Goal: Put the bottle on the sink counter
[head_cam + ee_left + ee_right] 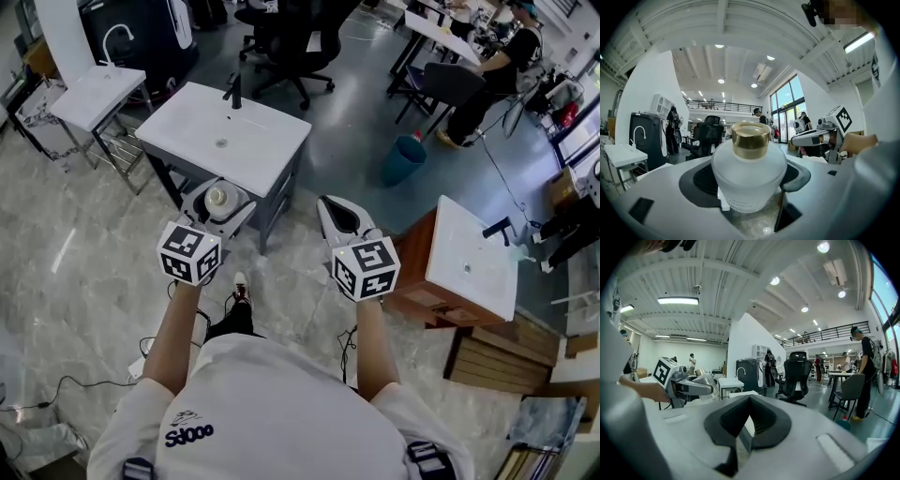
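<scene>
A frosted white bottle [217, 198] with a gold cap sits upright between the jaws of my left gripper [214, 208], which is shut on its body. In the left gripper view the bottle [749, 176] fills the middle and the dark pads [696, 180] press its sides. It hangs just in front of the near edge of a white sink counter [253, 155] with a black faucet [232, 91]. My right gripper [341, 217] is held level beside it, to the right, jaws shut with nothing between them [749, 420]. From that view, the held bottle [707, 380] shows at left.
A second white sink [98, 94] stands at the far left. A third sink on a wooden cabinet [469, 258] is at the right, with stacked boards [497, 361] beside it. Behind the counter are an office chair [291, 42], a teal bin [403, 159] and a seated person [502, 61].
</scene>
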